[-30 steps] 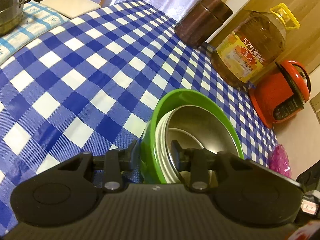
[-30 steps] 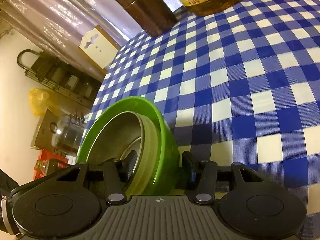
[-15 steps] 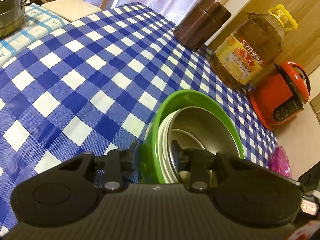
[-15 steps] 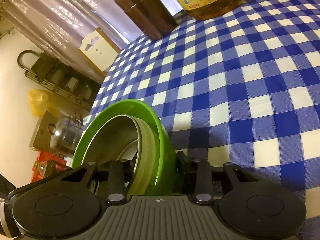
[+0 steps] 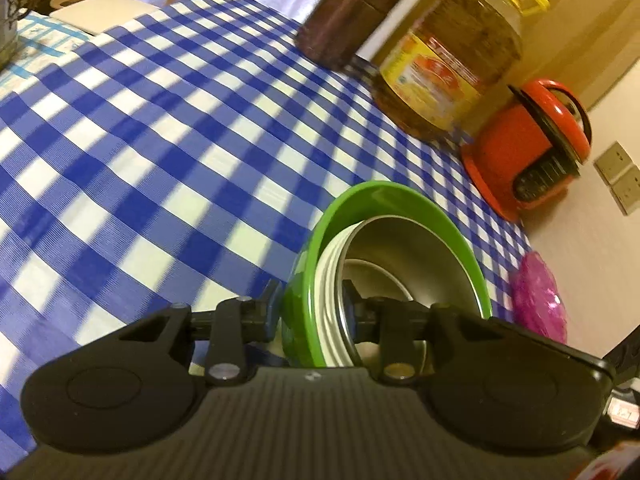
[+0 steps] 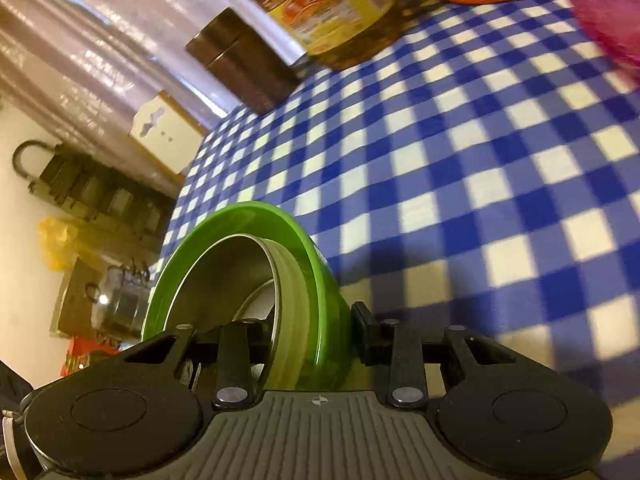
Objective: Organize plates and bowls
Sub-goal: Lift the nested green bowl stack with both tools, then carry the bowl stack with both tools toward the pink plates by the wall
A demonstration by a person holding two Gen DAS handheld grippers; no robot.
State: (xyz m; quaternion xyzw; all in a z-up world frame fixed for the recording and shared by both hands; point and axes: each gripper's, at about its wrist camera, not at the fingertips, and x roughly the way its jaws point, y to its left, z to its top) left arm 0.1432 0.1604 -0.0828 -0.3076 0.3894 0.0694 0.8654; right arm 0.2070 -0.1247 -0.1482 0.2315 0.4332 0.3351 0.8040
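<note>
Green bowl, with steel bowl nested inside, was clamped at opposite rims by left gripper and right gripper, whose jaws had just closed on it. Both had carried the stack over the checked tablecloth toward the far edge, so the stack seemed on its way to a new place.

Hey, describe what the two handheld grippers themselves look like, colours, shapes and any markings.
The left gripper and right gripper look alike: matte black bodies with two rounded lobes, each carrying a circular disc, a grey ribbed plate in the middle bearing a small crosshair mark, silver pivot screws, and short black fingers on linkage bars.
</note>
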